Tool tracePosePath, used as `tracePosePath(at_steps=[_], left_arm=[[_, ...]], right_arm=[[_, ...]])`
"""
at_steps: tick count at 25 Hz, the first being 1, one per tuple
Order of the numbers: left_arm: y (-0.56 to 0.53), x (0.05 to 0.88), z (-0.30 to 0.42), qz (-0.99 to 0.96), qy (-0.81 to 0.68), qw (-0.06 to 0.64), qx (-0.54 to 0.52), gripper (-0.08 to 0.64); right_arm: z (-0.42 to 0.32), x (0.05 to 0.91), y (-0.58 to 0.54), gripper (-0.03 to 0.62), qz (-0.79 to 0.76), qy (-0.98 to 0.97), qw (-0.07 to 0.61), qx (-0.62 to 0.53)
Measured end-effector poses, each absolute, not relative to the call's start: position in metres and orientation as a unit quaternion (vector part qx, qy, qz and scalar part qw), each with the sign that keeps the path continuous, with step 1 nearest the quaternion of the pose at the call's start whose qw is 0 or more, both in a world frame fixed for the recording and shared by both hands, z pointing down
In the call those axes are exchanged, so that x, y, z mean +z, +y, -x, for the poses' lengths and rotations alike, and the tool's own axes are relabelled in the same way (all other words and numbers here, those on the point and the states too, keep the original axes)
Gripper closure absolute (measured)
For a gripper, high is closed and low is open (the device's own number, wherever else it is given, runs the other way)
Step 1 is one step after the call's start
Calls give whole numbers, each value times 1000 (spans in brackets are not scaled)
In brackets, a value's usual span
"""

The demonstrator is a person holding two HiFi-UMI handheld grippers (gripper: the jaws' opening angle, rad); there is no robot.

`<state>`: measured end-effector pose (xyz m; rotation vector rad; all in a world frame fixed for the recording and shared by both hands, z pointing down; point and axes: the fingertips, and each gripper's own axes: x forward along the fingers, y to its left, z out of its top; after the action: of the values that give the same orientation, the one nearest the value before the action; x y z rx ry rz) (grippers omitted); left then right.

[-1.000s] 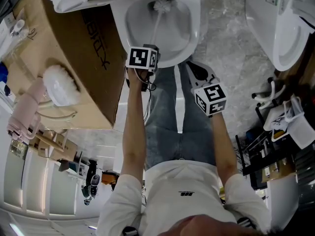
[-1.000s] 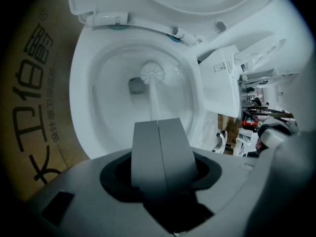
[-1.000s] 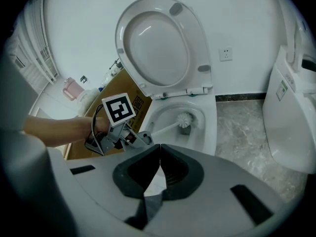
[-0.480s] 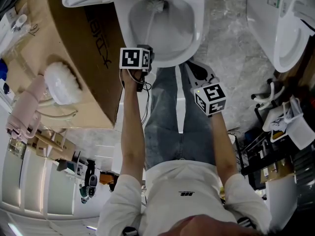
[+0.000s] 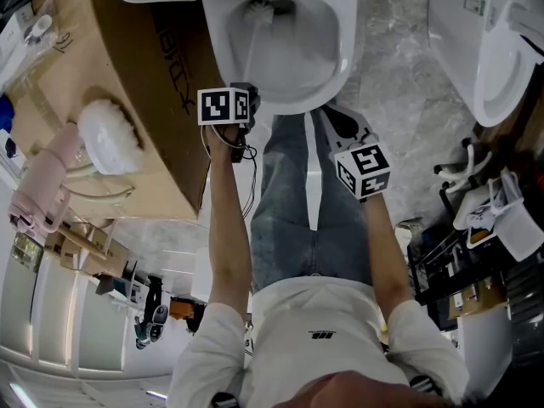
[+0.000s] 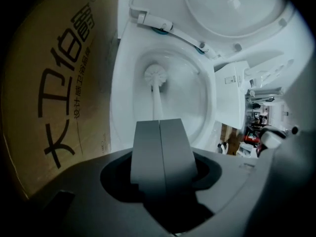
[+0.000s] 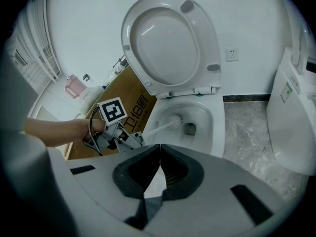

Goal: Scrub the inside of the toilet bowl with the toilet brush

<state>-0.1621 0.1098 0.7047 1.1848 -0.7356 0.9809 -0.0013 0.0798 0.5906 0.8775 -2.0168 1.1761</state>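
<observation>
The white toilet bowl (image 5: 327, 75) is at the top centre of the head view, with its seat and lid (image 7: 168, 43) raised. The toilet brush's white head (image 5: 262, 8) rests against the bowl's far left inner wall, and its thin handle (image 6: 157, 102) runs back to my left gripper (image 5: 240, 90). That gripper (image 6: 159, 123) is shut on the handle just outside the near rim. The brush head (image 6: 157, 74) sits left of the drain. My right gripper (image 5: 353, 147) hangs lower right of the bowl over the person's legs. Its jaws (image 7: 159, 147) are shut with nothing in them.
A big brown cardboard box (image 5: 161, 66) stands tight against the toilet's left side, with a white fluffy item (image 5: 106, 143) and a pink object (image 5: 38, 194) on it. A second white toilet (image 5: 484, 49) stands at the right. A cluttered rack (image 5: 476, 228) fills the lower right.
The left gripper has shifted left along the near rim. The brush head has swept from the middle of the bowl's far side to its left. The right gripper has stayed put.
</observation>
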Motion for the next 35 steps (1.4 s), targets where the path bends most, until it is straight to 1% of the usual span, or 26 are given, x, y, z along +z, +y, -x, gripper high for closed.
tracePosePath(at_steps=[13, 19, 30, 35], left_arm=[[157, 702, 162, -494, -332, 686, 419, 336], [171, 701, 151, -484, -331, 700, 407, 336], [213, 699, 122, -467, -299, 720, 417, 336], [217, 704, 112, -467, -296, 716, 426, 336]], right_arm=[[-2, 594, 96, 597, -328, -766, 322, 449], [-3, 594, 99, 597, -327, -768, 323, 446], [-13, 591, 101, 597, -327, -768, 321, 448], [-18, 597, 105, 597, -324, -767, 330, 445]])
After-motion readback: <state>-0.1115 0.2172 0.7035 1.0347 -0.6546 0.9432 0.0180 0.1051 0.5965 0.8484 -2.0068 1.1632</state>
